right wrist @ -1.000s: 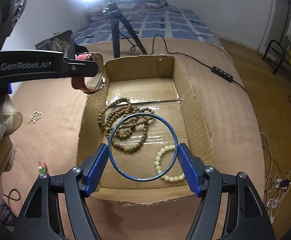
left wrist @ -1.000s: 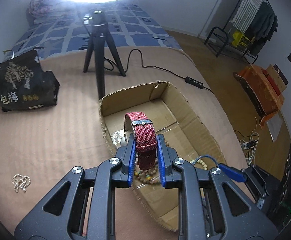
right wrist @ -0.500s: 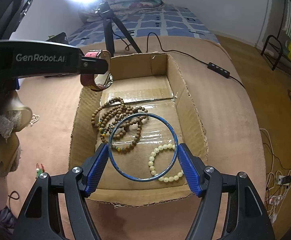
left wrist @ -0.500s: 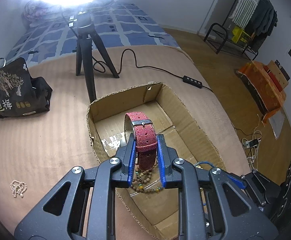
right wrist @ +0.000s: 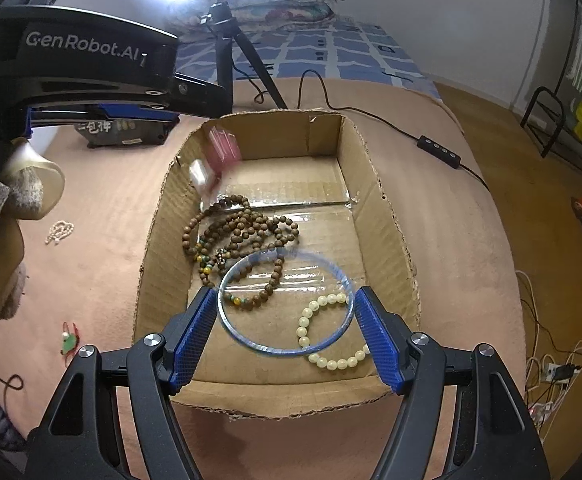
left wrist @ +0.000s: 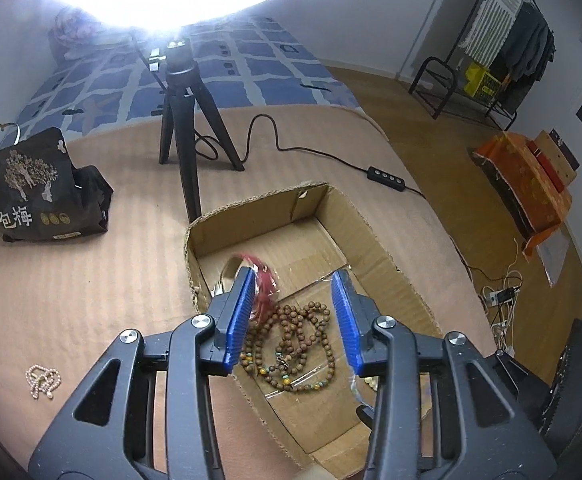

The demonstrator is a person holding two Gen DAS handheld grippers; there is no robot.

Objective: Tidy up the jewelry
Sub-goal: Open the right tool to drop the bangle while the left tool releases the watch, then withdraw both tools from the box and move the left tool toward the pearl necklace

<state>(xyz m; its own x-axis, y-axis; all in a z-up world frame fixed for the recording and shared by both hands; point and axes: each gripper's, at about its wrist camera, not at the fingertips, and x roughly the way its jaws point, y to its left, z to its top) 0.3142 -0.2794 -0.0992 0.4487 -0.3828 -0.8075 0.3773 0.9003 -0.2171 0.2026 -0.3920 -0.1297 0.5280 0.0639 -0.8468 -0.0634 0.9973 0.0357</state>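
A cardboard box (left wrist: 371,236) (right wrist: 387,208) sits on the tan bed cover. My left gripper (left wrist: 294,276) hangs over the box's left end with its jaws opening. The red strap watch (left wrist: 265,280) is a blur beside the left pad, free of both pads; in the right wrist view the watch (right wrist: 223,152) streaks near the box's far left corner. My right gripper (right wrist: 285,291) is shut on a blue bangle (right wrist: 343,280), which looks blurred and tipped flatter. Brown wooden beads (left wrist: 303,344) (right wrist: 243,232) and a pale bead bracelet (right wrist: 323,344) lie inside the box.
A pearl string (left wrist: 42,380) (right wrist: 60,231) and a small green and red piece (right wrist: 69,342) lie on the cover left of the box. Behind stand a black tripod (left wrist: 183,120), a black bag (left wrist: 35,188) and a cable switch (left wrist: 385,174).
The left jaws have spread and let go of the red watch, which now drops blurred toward the box. The blue bangle has tipped between the right pads.
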